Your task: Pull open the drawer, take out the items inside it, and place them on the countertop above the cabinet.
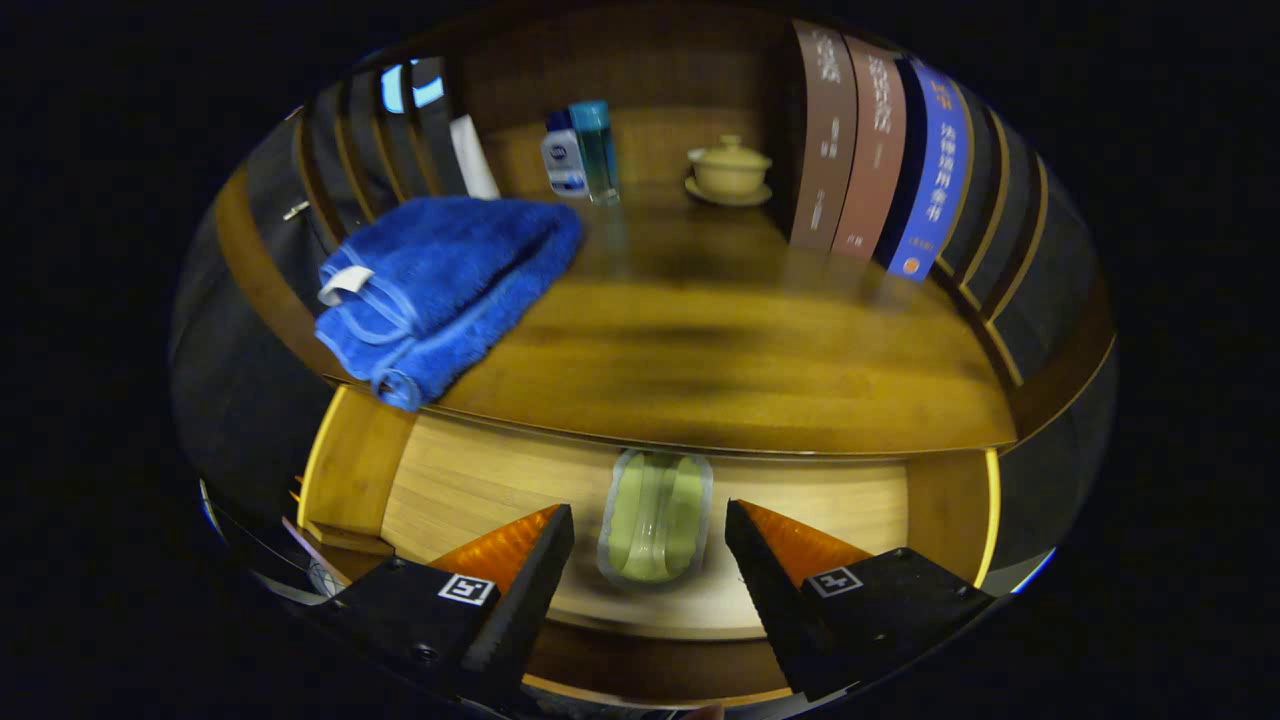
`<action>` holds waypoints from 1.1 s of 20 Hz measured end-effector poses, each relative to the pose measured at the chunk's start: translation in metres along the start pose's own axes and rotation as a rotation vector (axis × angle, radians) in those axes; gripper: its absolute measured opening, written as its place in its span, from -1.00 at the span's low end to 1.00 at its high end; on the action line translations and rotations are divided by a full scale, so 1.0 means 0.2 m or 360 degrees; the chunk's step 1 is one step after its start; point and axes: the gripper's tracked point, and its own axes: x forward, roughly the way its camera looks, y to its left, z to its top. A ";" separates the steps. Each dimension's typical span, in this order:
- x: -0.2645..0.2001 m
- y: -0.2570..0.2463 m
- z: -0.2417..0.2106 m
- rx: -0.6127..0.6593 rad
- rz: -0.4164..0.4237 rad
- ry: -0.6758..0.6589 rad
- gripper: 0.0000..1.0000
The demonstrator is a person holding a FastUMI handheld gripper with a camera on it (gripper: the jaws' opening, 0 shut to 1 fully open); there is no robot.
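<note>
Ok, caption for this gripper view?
Open gripper poised over a green pouch in the open drawer; blue towel already on the countertop.

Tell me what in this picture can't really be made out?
- Green packet in the open drawer: blurred, contents unclear; it lies between the open fingers, apparently untouched.
- Drawer's back part: hidden under the countertop.
- Two small bottles: too small to identify.
- Lidded cup: contents hidden by its lid.

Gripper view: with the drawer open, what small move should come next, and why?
Probably ease the gripper down and close on the pale green packet in clear wrap. It lies on the open wooden drawer's floor, between the open fingers, not yet gripped.
</note>
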 end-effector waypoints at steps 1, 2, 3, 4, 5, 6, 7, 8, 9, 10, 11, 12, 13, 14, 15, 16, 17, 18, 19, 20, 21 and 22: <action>0.05 0.00 -0.02 0.0029 -0.0005 0.0039 0.92; 0.09 -0.01 -0.03 0.0038 -0.0027 0.0066 0.80; 0.12 -0.02 -0.05 0.0027 -0.0064 0.0083 0.73; 0.15 -0.03 -0.05 0.0006 -0.0095 0.0093 0.53; 0.19 -0.03 -0.07 -0.0003 -0.0112 0.0121 0.33; 0.20 -0.03 -0.10 0.0005 -0.0128 0.0153 0.14; 0.22 -0.05 -0.12 0.0029 -0.0147 0.0189 -0.06; 0.22 -0.04 -0.10 0.0036 -0.0153 0.0139 -0.26; 0.26 -0.04 -0.12 0.0051 -0.0134 0.0135 -0.46; 0.20 -0.02 -0.09 0.0071 -0.0117 0.0140 -0.65; 0.18 0.00 -0.10 0.0096 -0.0079 0.0145 -0.65; 0.16 0.01 -0.10 0.0091 -0.0058 0.0154 -0.65; 0.12 0.01 -0.09 0.0078 -0.0052 0.0152 -0.65; 0.08 0.01 -0.08 0.0069 -0.0041 0.0146 -0.65; 0.03 0.03 -0.07 0.0061 -0.0017 0.0138 -0.65; -0.03 0.05 -0.05 0.0062 0.0010 0.0129 -0.65; -0.09 0.08 -0.05 0.0058 0.0043 0.0131 -0.65; -0.15 0.10 -0.04 0.0056 0.0072 0.0130 -0.66; -0.20 0.12 -0.03 0.0045 0.0091 0.0129 -0.65; -0.26 0.13 -0.02 0.0030 0.0108 0.0127 -0.65; -0.31 0.15 -0.02 0.0021 0.0130 0.0127 -0.65; -0.37 0.18 -0.01 0.0024 0.0170 0.0127 -0.65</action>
